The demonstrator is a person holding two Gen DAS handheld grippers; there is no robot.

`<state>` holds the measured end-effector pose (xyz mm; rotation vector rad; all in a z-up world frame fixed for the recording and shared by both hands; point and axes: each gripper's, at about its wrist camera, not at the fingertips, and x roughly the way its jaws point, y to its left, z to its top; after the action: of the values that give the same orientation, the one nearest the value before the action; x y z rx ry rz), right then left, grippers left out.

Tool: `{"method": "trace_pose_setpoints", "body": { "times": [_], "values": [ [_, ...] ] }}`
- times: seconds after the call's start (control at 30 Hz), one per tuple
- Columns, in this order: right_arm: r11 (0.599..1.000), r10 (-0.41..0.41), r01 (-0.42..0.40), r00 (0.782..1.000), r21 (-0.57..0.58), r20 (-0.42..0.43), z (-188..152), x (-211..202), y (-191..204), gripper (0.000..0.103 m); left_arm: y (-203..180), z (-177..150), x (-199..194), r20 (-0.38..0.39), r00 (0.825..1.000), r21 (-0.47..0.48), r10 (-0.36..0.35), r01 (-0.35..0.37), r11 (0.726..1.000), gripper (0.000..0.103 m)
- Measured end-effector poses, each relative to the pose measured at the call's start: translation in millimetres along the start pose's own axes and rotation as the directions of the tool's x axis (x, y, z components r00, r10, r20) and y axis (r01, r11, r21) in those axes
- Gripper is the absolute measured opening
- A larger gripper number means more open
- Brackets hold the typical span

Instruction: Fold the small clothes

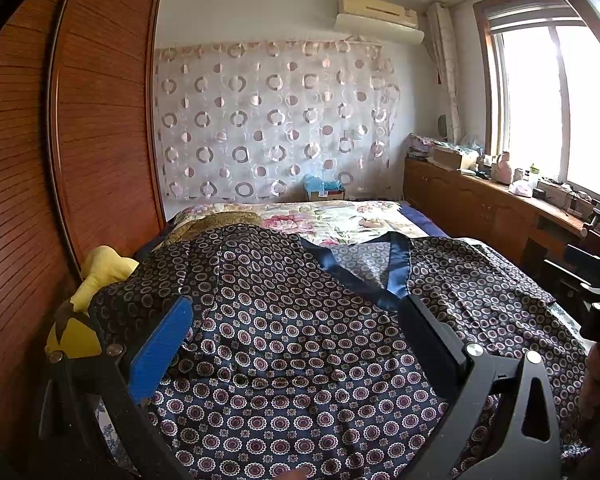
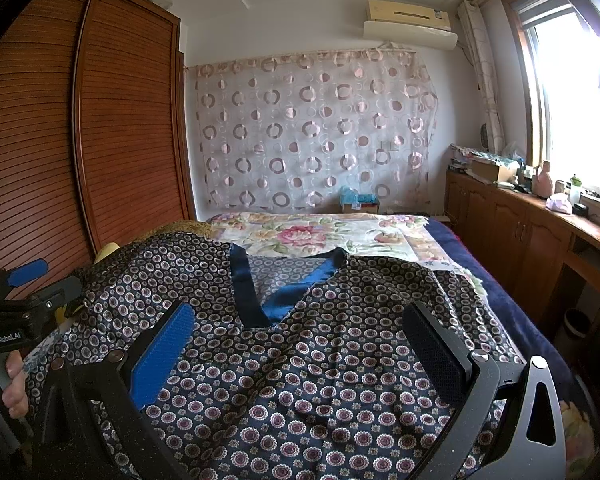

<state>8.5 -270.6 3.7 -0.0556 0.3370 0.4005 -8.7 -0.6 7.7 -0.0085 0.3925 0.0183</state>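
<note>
A dark navy top (image 1: 292, 340) printed with small purple rings lies spread front-up across the near end of the bed; its plain blue V-neck band (image 1: 396, 272) points toward me. My left gripper (image 1: 296, 312) hovers open over its left half, fingers wide apart with only cloth below. In the right wrist view the same top (image 2: 320, 360) fills the foreground, the V-neck (image 2: 276, 292) just ahead. My right gripper (image 2: 300, 320) is open above the chest area, holding nothing. The left gripper (image 2: 24, 280) shows at the left edge there, held by a hand (image 2: 12, 380).
The bed (image 1: 332, 220) carries a floral cover beyond the top. A yellow soft toy (image 1: 96, 276) lies at the bed's left edge by the wooden wardrobe (image 1: 80, 140). A cluttered wooden sideboard (image 2: 540, 216) runs under the window on the right, a bin (image 2: 576, 324) on the floor.
</note>
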Motion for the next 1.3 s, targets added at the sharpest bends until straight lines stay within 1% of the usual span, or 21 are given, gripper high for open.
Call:
{"method": "trace_pose_setpoints", "body": {
  "times": [1.3],
  "values": [
    [1.000, 0.000, 0.000, 1.000, 0.003, 0.000, 0.1, 1.7, 0.3, 0.103, -1.2, 2.7, -3.2, 0.004, 1.000, 0.002, 0.000, 0.000, 1.000, 0.103]
  ]
}}
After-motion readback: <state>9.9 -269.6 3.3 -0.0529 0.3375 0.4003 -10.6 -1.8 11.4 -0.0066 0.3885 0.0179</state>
